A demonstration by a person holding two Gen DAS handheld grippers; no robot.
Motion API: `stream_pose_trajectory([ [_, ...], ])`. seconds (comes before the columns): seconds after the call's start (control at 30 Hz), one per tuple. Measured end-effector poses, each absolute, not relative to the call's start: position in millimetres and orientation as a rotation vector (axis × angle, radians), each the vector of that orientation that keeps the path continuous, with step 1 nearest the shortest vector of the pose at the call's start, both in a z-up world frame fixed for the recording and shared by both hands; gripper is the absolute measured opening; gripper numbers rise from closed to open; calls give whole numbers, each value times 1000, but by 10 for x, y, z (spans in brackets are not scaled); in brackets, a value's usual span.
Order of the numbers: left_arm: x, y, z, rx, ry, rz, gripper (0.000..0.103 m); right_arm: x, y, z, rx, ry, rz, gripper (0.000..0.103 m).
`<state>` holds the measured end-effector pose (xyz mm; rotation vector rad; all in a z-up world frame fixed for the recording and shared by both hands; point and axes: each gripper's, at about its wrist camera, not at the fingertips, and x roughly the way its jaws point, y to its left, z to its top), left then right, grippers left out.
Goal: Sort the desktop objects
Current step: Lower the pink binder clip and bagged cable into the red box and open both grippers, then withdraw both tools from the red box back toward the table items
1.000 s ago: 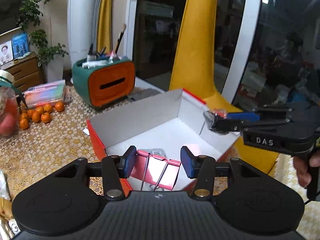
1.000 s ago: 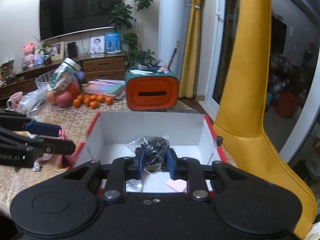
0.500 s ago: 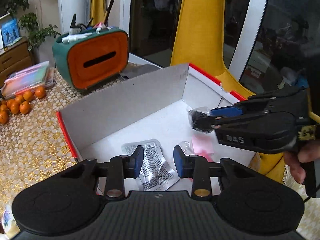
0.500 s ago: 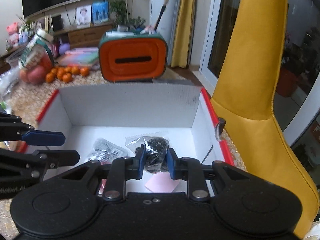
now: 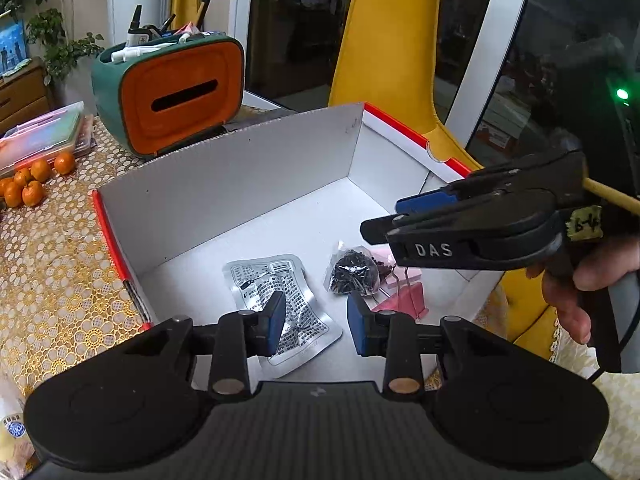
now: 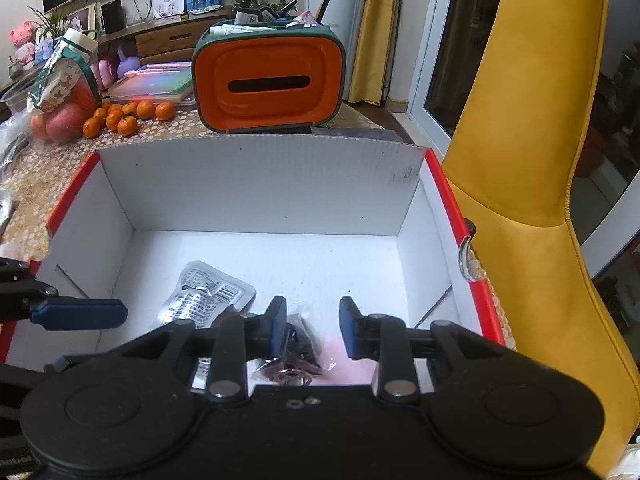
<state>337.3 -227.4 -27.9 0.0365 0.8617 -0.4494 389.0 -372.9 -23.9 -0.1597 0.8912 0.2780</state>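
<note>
**A:** Where's the bag of black bits now?

**B:** On the floor of the box [image 6: 260,184], near the front wall and straight under my right gripper [image 6: 313,326]. Those jaws are opening. The bag [image 6: 298,344] sits in the gap between them, and as far as I can see neither pad is pressing on it.

**A:** Centred in the gap?

**B:** No, and that is what the next move depends on. It lies to the left, right against my left-hand pad [image 6: 278,324], while the right-hand pad stands clear of it. I reckon I should lift that hand straight up, because dragging it left could snag the plastic.

**A:** Does the bag have a long side?

**B:** Not really. It's a lump with a crumpled clear skirt.

**A:** And your other hand?

**B:** My left gripper [image 5: 316,326] hangs over the near end of the silver packet [image 5: 280,292], which runs from near right to far left. Its fingers stand a little apart with nothing between them. The pink clip [image 5: 408,300] lies just right of it, beside the bag.

**A:** Which hand is closer to the bag?

**B:** The right one, clearly.
</note>
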Motion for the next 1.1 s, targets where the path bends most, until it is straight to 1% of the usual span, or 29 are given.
stream_pose_trajectory([
  [0.03, 3361, -2262, -270, 31, 861, -447, 32, 3875, -3732, -226, -154, 888, 285, 38],
  [0.1, 3329, -2234, -246, 19, 857, -441, 32, 3820, -3741, -189, -149, 876, 291, 42],
  [0.33, 3152, -2134, -132, -1, 827, -423, 33, 3604, -3739, -30, -140, 837, 324, 47],
  [0.4, 3090, -2099, -93, -6, 816, -414, 42, 3546, -3730, 19, -135, 824, 334, 49],
  [0.5, 3000, -2040, -31, -18, 797, -413, 43, 3450, -3716, 88, -126, 807, 341, 52],
  [0.8, 2697, -1836, 137, -28, 759, -399, 43, 3179, -3645, 236, -112, 776, 356, 55],
  [0.83, 2662, -1802, 151, -32, 756, -398, 44, 3153, -3635, 253, -106, 772, 359, 57],
  [0.9, 2583, -1731, 178, -34, 751, -389, 49, 3085, -3605, 291, -98, 761, 369, 59],
  [1.1, 2334, -1498, 254, -39, 733, -357, 52, 2895, -3430, 384, -103, 735, 401, 61],
])
